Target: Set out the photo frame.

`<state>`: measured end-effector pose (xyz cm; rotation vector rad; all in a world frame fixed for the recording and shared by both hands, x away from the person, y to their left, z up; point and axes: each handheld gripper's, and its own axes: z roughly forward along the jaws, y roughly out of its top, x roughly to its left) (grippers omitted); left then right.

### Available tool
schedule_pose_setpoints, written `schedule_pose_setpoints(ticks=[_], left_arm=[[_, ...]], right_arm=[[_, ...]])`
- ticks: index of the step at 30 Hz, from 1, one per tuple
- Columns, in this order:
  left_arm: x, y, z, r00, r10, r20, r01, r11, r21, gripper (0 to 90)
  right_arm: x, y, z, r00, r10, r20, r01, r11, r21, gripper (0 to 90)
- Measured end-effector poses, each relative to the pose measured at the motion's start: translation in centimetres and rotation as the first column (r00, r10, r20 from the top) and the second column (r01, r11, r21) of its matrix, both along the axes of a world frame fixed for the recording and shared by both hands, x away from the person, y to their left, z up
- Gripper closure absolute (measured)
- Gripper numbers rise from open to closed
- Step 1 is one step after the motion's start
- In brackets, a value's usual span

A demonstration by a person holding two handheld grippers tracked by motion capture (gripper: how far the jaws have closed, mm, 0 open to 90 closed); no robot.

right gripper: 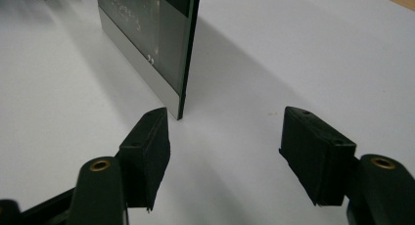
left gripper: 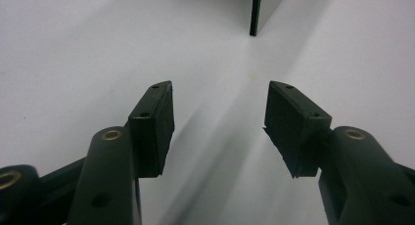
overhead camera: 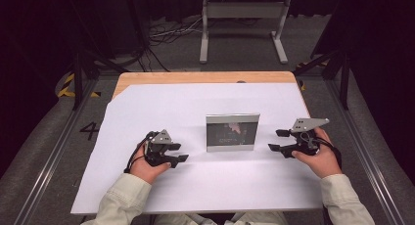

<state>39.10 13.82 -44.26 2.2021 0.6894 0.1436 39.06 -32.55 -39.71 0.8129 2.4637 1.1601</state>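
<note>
A silver-framed picture frame [overhead camera: 232,132] with a dark glossy front stands upright in the middle of the white sheet [overhead camera: 147,107]. My left gripper [overhead camera: 182,152] rests open on the sheet a short way to the frame's left, jaws pointing toward it. My right gripper [overhead camera: 276,140] stands open just right of the frame. In the left gripper view, between the open fingers [left gripper: 156,122], the frame's edge [left gripper: 255,12] shows far ahead. In the right gripper view the frame [right gripper: 151,44] stands close, its near corner just beyond the left pad [right gripper: 147,151]. Nothing is held.
The white sheet covers most of a wooden table [overhead camera: 195,77], whose bare strip shows at the far edge. Beyond it stand a metal stand's legs [overhead camera: 242,29], cables [overhead camera: 166,34] on the floor and dark frame rails [overhead camera: 337,68] at both sides.
</note>
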Motion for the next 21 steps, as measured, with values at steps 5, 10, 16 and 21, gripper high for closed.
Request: schedule_pose_setpoints(ticks=[5,10,16,21], left_arm=[[0.0,0.1,0.0,1.0000,-0.002,0.003,0.002,1.0000,-0.002,45.3],[0.1,0.2,0.0,1.0000,0.000,0.008,0.000,1.0000,-0.007,45.3],[0.0,0.2,0.0,0.9999,0.005,0.013,-0.005,0.9999,-0.009,45.2],[0.1,0.1,-0.1,0.9999,-0.001,0.011,0.001,1.0000,-0.007,45.1]], right_arm=[[-0.1,0.1,-0.7,0.9999,-0.013,0.009,0.013,0.9999,-0.003,34.9],[-0.2,0.0,-1.5,0.9996,-0.027,0.004,0.027,0.9996,-0.004,34.2],[-0.4,-0.1,-2.5,0.9980,-0.063,-0.001,0.063,0.9979,0.013,31.3],[-0.7,-0.4,-3.1,0.9941,-0.108,-0.003,0.108,0.9937,0.028,30.3]])
